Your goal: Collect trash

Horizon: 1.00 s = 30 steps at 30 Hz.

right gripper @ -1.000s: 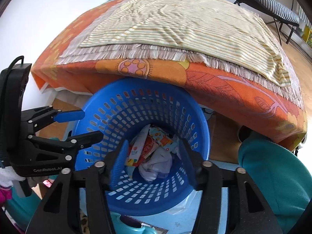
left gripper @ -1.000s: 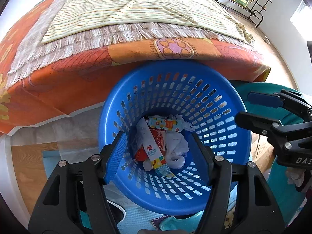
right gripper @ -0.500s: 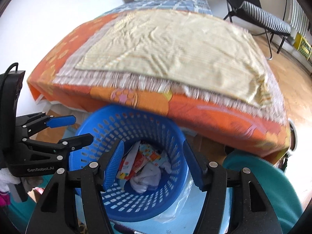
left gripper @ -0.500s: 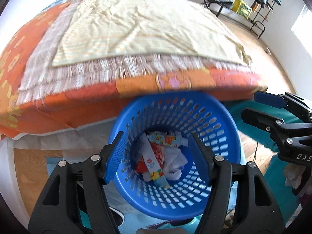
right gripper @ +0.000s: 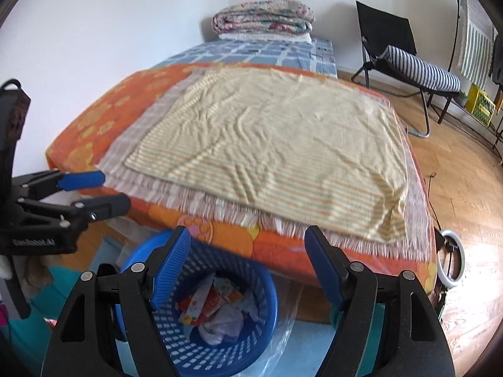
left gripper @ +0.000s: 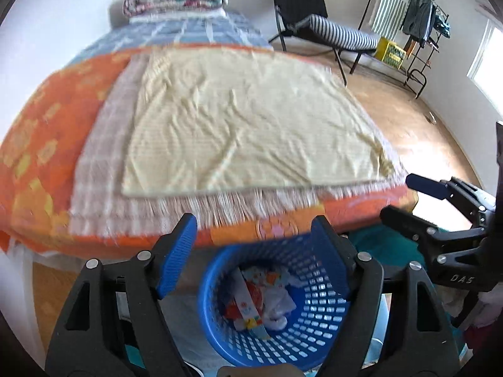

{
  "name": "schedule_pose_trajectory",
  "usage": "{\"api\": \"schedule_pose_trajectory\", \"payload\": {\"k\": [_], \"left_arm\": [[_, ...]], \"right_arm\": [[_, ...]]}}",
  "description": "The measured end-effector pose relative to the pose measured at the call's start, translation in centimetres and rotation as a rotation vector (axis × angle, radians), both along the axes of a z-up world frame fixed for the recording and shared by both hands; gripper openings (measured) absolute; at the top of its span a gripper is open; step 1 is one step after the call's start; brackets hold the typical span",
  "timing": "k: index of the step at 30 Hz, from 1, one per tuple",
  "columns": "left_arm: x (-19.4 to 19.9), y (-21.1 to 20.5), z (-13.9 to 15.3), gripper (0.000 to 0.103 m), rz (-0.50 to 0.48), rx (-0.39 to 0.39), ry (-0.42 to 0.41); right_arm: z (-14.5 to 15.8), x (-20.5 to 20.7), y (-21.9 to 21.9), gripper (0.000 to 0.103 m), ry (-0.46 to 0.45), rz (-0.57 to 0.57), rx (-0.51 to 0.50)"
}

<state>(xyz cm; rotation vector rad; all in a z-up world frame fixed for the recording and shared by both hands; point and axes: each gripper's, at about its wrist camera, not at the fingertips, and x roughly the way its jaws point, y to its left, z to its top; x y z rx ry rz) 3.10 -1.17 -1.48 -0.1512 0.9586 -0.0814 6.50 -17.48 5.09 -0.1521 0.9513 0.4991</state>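
Hovering both tongs, left (left gripper: 251, 251) and right (right gripper: 246, 260), spread and empty, I'm judging the basket's (left gripper: 220, 339) light, crumpled wrappers (left gripper: 248, 304) best pinched mid-fold.

White walls (right gripper: 110, 31), wood floor (right gripper: 465, 194). Bed (right gripper: 94, 119) in an orange cover, yellow striped blanket (right gripper: 283, 144) spread on top, folded quilts (right gripper: 262, 17) stacked at the far end. Black folding chair (right gripper: 393, 44) with striped cushion, clothes rack (left gripper: 421, 28) by a bright window (left gripper: 487, 59).
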Motion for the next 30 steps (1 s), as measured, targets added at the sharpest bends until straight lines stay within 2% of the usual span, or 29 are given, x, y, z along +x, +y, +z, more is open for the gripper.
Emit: {"api": "schedule_pose_trajectory", "payload": {"k": [3,7,12,18,30], "left_arm": [[0.6,0.3,2.0,0.078,0.006,0.006,-0.038],[1.5,0.4,4.6,0.087,0.004,0.028,-0.095],[2.7,0.1,6.5,0.088,-0.013,0.050,-0.149],[4.0,-0.1,6.4,0.093,-0.003,0.050,-0.167],[5.4,-0.2,5.0,0.093,0.042,0.044,-0.120]], "right_arm": [[0.7,0.8,-0.1,0.075,-0.013,0.004,0.031],[1.5,1.8,0.1,0.075,-0.036,-0.009,0.049],[2.4,2.6,0.3,0.075,-0.090,-0.004,0.056],[2.4,3.9,-0.2,0.075,-0.101,-0.026,0.090],[1.6,5.8,-1.5,0.075,-0.066,-0.091,0.168]]}}
